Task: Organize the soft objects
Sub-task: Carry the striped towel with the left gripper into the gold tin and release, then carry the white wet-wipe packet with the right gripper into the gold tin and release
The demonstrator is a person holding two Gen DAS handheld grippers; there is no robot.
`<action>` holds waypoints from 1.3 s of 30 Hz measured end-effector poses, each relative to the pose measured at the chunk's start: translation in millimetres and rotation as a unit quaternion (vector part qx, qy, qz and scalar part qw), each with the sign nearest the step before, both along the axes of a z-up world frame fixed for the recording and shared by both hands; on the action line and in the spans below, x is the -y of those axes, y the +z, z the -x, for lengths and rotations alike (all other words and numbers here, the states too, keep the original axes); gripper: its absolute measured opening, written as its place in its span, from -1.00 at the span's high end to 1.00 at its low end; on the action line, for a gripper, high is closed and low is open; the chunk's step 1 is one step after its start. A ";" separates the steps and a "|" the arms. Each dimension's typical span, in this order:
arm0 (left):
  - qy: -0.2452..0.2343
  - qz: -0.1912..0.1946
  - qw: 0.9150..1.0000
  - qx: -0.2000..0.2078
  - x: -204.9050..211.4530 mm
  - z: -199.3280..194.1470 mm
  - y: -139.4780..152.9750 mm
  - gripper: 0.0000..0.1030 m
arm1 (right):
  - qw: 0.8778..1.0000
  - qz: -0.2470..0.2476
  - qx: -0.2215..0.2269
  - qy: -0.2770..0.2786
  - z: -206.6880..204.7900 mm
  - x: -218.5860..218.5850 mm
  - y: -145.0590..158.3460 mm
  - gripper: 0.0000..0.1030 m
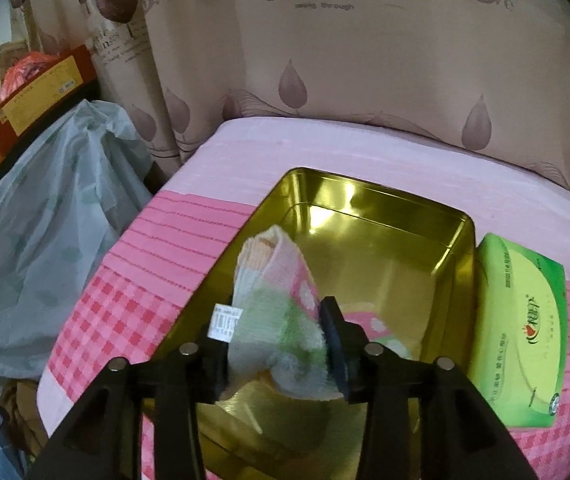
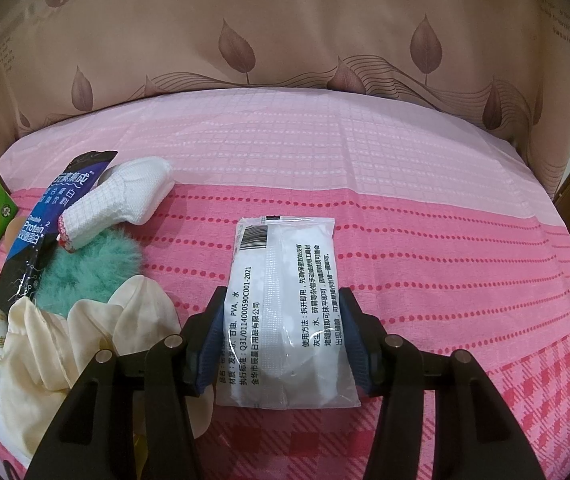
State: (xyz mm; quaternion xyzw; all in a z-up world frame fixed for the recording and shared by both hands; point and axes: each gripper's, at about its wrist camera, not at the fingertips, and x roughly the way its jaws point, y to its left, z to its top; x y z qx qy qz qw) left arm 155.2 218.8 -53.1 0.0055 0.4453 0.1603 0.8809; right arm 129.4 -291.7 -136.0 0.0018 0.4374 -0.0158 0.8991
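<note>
My left gripper (image 1: pixel 277 312) hangs over an open gold tin (image 1: pixel 365 190) on the pink checked cloth. A folded soft cloth (image 1: pixel 273 272), pale with pink, green and white patches, sits between its fingers and leans on the tin's left wall; the jaws stand apart around it and it looks loose. In the right wrist view my right gripper (image 2: pixel 283 296) is shut on the near end of a white sealed packet (image 2: pixel 285 256) with black print. The packet's far end rests on the pink cloth.
A green tissue pack (image 1: pixel 517 328) lies right of the tin. Left of the right gripper lie a white knit sock (image 2: pixel 125 196), a teal fluffy item (image 2: pixel 85 268), a cream cloth (image 2: pixel 85 340) and a dark blue sachet (image 2: pixel 53 216). A grey plastic bag (image 1: pixel 45 220) hangs off the table's left edge.
</note>
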 end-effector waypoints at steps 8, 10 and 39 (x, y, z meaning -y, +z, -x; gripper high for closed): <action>-0.002 -0.019 0.999 0.028 5.2 17.1 18.1 -0.01 | 1.000 0.001 0.000 0.000 -0.6 -0.2 -0.4 0.04; -0.002 -0.019 0.999 0.032 5.4 23.4 21.0 -0.02 | 1.000 0.001 -0.001 0.000 -0.7 0.4 -0.4 0.04; -0.018 -0.009 1.000 0.022 13.5 74.4 9.8 -0.03 | 0.999 0.020 0.035 -0.001 -1.2 -21.7 71.8 0.11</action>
